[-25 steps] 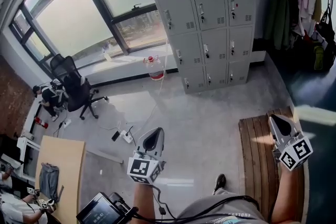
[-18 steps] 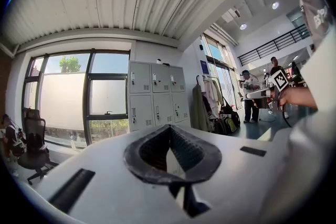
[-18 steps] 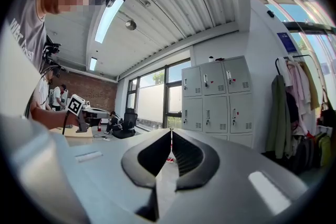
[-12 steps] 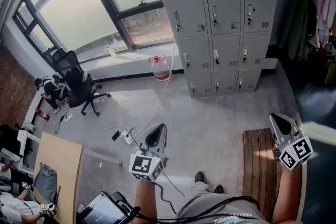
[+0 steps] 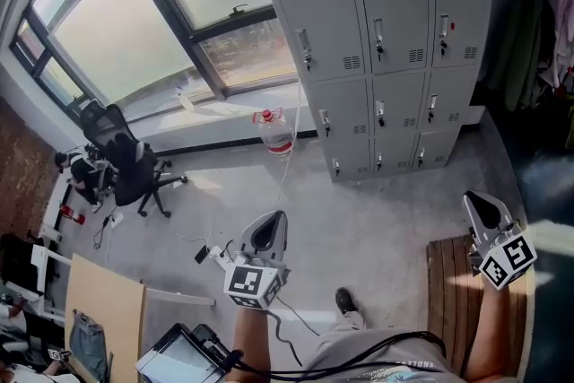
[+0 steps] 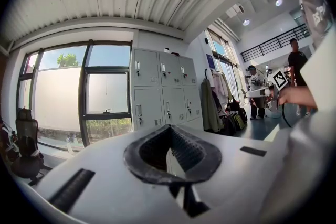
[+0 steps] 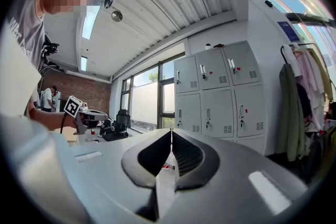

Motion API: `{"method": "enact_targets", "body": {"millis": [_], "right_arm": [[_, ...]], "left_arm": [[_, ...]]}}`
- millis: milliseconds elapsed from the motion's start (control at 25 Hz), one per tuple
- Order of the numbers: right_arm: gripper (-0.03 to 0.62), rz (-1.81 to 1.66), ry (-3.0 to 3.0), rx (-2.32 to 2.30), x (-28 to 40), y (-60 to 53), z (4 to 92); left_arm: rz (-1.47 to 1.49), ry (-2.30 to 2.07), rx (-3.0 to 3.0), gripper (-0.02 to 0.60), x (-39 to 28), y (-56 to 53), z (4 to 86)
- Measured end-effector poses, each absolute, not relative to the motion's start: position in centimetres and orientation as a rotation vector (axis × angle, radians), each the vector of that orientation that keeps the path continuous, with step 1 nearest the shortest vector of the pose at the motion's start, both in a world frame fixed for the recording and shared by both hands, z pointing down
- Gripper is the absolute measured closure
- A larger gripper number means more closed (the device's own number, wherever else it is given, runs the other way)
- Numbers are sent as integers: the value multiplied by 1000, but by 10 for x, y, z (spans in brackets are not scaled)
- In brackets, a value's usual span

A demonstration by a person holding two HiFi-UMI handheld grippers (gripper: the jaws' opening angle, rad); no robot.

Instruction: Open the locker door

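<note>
While the grey metal locker bank [image 5: 395, 58] stands well apart, doors closed, left gripper [image 5: 267, 229] and right gripper [image 5: 478, 207] hang empty, jaws together; step judged approach, next nearing one door latch [image 5: 378, 30].

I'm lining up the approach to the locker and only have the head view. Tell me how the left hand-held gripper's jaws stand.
Observer: In the left gripper view, the left hand-held gripper has its jaws closed tip to tip, with nothing between them.
Operator: Now report the right one.
Observer: The right hand-held gripper is shut too and empty. The lockers lie ahead of it, well apart from it.
Operator: Check the room beside the lockers.
Observer: The left gripper view shows a person standing to the right of the hanging coats, outside your frame.
</note>
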State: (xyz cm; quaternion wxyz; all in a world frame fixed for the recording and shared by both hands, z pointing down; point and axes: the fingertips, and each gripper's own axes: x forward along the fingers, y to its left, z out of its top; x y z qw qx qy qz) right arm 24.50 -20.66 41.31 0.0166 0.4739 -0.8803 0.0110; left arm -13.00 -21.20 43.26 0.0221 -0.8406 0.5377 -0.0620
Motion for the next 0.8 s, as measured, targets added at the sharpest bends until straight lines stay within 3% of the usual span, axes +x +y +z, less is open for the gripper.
{"method": "enact_targets", "body": {"millis": [800], "right_arm": [[594, 8, -2760, 1472, 128, -439, 406]], "left_arm": [[-184, 1570, -2645, 574, -214, -428, 424]]}}
